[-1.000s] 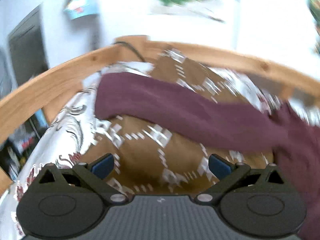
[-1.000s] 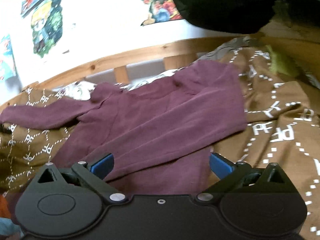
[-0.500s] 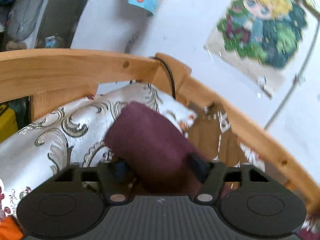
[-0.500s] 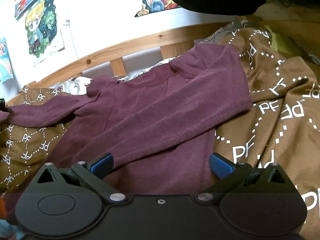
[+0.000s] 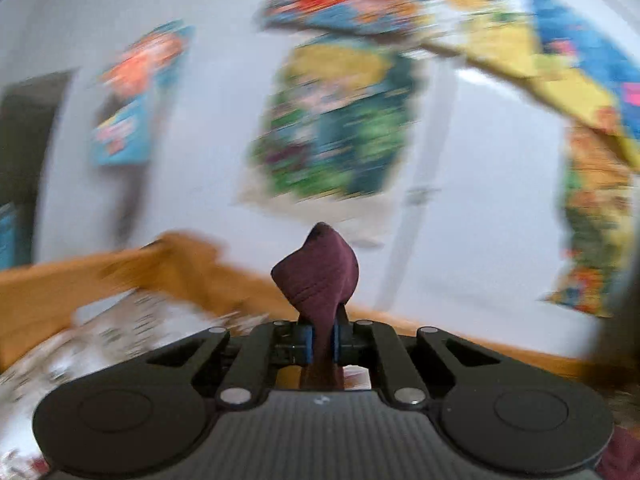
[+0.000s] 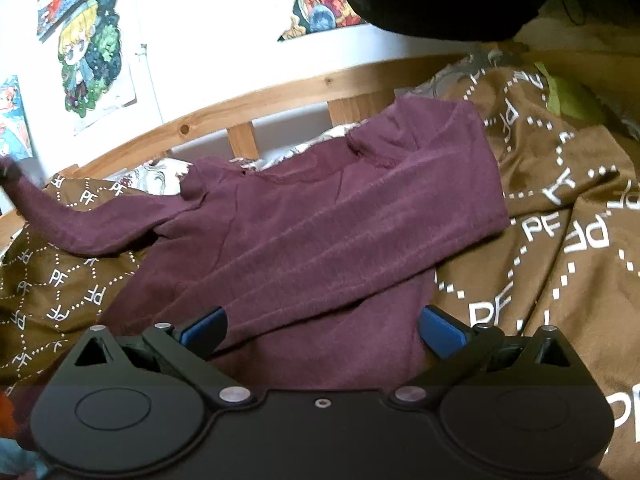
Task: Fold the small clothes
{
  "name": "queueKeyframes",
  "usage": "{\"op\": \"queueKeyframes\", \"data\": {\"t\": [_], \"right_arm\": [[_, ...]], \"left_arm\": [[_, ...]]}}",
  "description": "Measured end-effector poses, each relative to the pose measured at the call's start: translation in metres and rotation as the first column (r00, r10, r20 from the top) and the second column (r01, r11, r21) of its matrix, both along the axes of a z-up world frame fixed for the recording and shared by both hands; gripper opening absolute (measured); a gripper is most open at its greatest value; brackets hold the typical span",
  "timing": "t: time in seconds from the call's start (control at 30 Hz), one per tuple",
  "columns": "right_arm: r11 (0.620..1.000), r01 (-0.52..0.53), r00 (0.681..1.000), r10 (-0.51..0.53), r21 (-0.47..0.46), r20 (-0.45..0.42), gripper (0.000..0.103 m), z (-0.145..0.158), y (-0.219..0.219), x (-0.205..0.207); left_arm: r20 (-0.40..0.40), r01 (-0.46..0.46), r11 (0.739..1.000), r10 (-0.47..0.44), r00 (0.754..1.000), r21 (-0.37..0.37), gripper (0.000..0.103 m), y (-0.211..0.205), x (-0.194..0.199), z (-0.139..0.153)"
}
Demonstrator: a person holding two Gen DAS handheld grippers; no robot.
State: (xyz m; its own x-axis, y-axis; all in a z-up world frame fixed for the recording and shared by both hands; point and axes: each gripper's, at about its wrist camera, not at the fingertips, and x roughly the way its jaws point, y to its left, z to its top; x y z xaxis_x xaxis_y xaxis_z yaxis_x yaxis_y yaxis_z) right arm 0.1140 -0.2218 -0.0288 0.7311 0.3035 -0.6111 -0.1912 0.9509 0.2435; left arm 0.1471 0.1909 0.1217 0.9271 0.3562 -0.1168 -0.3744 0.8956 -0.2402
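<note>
Maroon long-sleeved top (image 6: 320, 232) spread on brown blanket (image 6: 560, 240) of bed; left tongs (image 5: 320, 338), having just closed, pinch its sleeve cuff (image 5: 318, 276); right tongs (image 6: 322, 330) agape, empty, over near hem.

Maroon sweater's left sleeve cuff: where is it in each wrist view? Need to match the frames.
Left wrist: sleeve cuff at lower centre, pinched between the left gripper pads.
Right wrist: far left edge, sleeve cuff lifted off the brown blanket.
Shared landmark: wooden bed rail.
</note>
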Motion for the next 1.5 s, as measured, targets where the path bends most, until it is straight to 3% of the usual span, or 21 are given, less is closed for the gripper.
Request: {"op": "queueKeyframes", "data": {"t": [0.1, 0.2, 0.47, 0.63, 0.73, 0.9, 1.0, 1.07, 1.17, 1.23, 1.33, 1.4, 1.43, 1.5], "right_arm": [[1.0, 0.003, 1.0, -0.003, 0.014, 0.011, 0.102, 0.004, -0.001, -0.001], [1.0, 0.018, 1.0, -0.018, 0.024, 0.016, 0.102, 0.007, -0.003, -0.002], [0.998, 0.054, 0.997, -0.055, 0.021, 0.051, 0.102, 0.011, -0.015, -0.003], [0.997, 0.07, 0.996, -0.07, 0.013, 0.054, 0.102, 0.009, -0.023, -0.001], [0.997, 0.08, 0.995, -0.08, 0.007, 0.06, 0.102, 0.009, -0.027, 0.0], [0.995, 0.095, 0.993, -0.095, 0.003, 0.067, 0.102, 0.008, -0.032, 0.0], [0.994, 0.107, 0.992, -0.107, 0.005, 0.066, 0.102, 0.008, -0.037, 0.002], [0.993, 0.12, 0.991, -0.12, 0.005, 0.066, 0.102, 0.008, -0.039, 0.002], [0.99, 0.139, 0.988, -0.139, 0.005, 0.064, 0.102, 0.008, -0.042, 0.002], [0.989, 0.151, 0.987, -0.151, 0.003, 0.062, 0.102, 0.007, -0.043, 0.002], [0.987, 0.16, 0.985, -0.16, 0.0, 0.064, 0.102, 0.006, -0.044, 0.002], [0.987, 0.161, 0.985, -0.161, -0.004, 0.068, 0.102, 0.005, -0.043, 0.002], [0.987, 0.16, 0.985, -0.159, -0.005, 0.071, 0.102, 0.005, -0.042, 0.002], [0.989, 0.148, 0.986, -0.146, -0.012, 0.084, 0.102, 0.004, -0.039, 0.0]], "left_arm": [[0.016, 0.151, 0.985, -0.153, 0.988, 0.081, 0.009, -0.041, 0.005, 0.014], [-0.018, 0.295, 0.95, -0.295, 0.955, 0.102, 0.009, -0.078, 0.015, 0.015], [-0.11, 0.572, 0.82, -0.569, 0.815, 0.0, 0.009, -0.161, 0.029, -0.027], [-0.171, 0.674, 0.738, -0.67, 0.723, -0.043, 0.009, -0.202, 0.031, -0.064], [-0.212, 0.704, 0.707, -0.7, 0.682, -0.069, 0.009, -0.221, 0.03, -0.085], [-0.28, 0.715, 0.691, -0.71, 0.646, -0.103, 0.009, -0.236, 0.029, -0.115], [-0.311, 0.71, 0.694, -0.706, 0.636, -0.124, 0.011, -0.239, 0.028, -0.127], [-0.333, 0.711, 0.688, -0.711, 0.62, -0.144, 0.02, -0.239, 0.029, -0.133], [-0.368, 0.717, 0.676, -0.719, 0.589, -0.173, 0.045, -0.241, 0.028, -0.142], [-0.383, 0.711, 0.675, -0.721, 0.578, -0.196, 0.072, -0.241, 0.026, -0.146], [-0.395, 0.707, 0.673, -0.722, 0.567, -0.215, 0.086, -0.237, 0.022, -0.148], [-0.407, 0.693, 0.683, -0.714, 0.57, -0.229, 0.089, -0.228, 0.02, -0.148], [-0.411, 0.685, 0.692, -0.706, 0.577, -0.229, 0.089, -0.223, 0.019, -0.148], [-0.423, 0.653, 0.73, -0.665, 0.615, -0.2, 0.091, -0.209, 0.016, -0.145]]}}
